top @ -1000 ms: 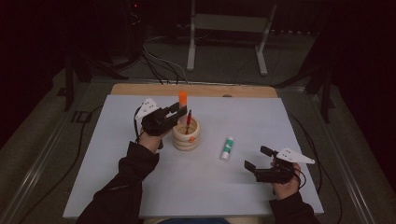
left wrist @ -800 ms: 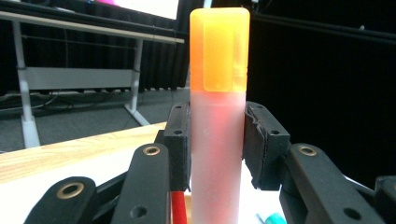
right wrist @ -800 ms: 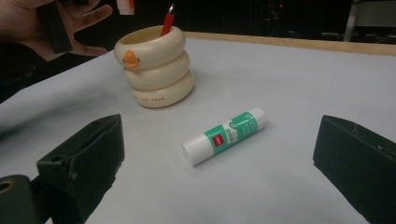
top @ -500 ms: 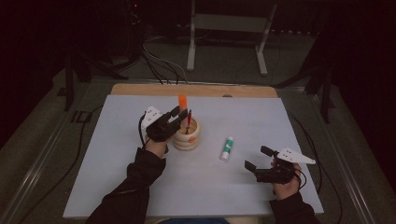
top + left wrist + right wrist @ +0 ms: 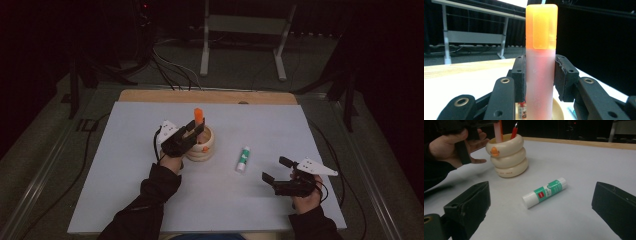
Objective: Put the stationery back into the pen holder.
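One cream ring-shaped ceramic pen holder [image 5: 201, 145] at frame centre — inside it one orange-capped translucent highlighter [image 5: 199, 117] and one red pen [image 5: 514, 130]. One green-and-white glue stick [image 5: 243, 159] — right of centre.

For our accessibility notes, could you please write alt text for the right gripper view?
A green-and-white glue stick lies on the white table between the right gripper's open jaws. Behind it stands a cream ringed pen holder.
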`<control>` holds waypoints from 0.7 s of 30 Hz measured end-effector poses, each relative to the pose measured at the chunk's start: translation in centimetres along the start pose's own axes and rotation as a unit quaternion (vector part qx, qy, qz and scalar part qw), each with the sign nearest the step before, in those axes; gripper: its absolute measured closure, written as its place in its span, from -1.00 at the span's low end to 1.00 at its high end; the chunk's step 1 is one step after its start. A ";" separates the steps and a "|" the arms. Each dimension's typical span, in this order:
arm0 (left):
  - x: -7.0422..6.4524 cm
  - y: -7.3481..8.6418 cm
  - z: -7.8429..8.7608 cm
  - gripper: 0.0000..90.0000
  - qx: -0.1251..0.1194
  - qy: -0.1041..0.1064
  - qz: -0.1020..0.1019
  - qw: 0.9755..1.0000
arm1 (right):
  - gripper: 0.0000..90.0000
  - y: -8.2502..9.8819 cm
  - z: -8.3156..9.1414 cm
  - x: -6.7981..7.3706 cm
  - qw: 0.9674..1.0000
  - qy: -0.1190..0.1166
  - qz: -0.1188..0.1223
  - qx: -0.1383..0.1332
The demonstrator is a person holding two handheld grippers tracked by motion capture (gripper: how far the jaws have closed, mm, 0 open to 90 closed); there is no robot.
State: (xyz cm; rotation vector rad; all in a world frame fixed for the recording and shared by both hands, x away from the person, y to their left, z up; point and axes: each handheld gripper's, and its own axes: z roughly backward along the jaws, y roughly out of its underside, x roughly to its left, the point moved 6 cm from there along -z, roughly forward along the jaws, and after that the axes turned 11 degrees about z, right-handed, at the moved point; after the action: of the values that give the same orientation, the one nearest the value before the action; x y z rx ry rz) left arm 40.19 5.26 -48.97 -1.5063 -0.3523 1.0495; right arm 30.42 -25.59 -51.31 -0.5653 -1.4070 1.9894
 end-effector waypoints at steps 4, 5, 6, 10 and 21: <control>0.0 0.5 0.0 0.45 0.005 -0.006 -0.005 1.000 | -0.95 0.0 0.0 0.0 1.000 0.000 0.001 0.000; 0.0 0.6 -0.1 0.45 0.007 -0.007 -0.004 1.000 | -0.95 0.0 0.0 0.0 1.000 0.000 0.000 0.000; 0.1 0.7 -0.1 0.45 0.008 -0.012 -0.007 1.000 | -0.95 0.0 0.0 0.0 1.000 0.000 0.000 -0.001; 0.1 1.0 -0.2 0.45 0.013 -0.022 -0.011 1.000 | -0.95 0.0 0.0 0.0 1.000 0.000 0.000 0.000; -0.3 1.8 -0.3 0.45 0.036 -0.043 -0.032 0.998 | -0.95 0.0 0.0 0.0 1.000 0.000 0.000 0.000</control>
State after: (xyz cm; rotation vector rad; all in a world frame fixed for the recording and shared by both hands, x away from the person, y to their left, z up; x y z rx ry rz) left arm 39.69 4.41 -50.54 -1.3801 -0.4161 1.0674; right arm 30.41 -25.57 -51.31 -0.5643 -1.4077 1.9891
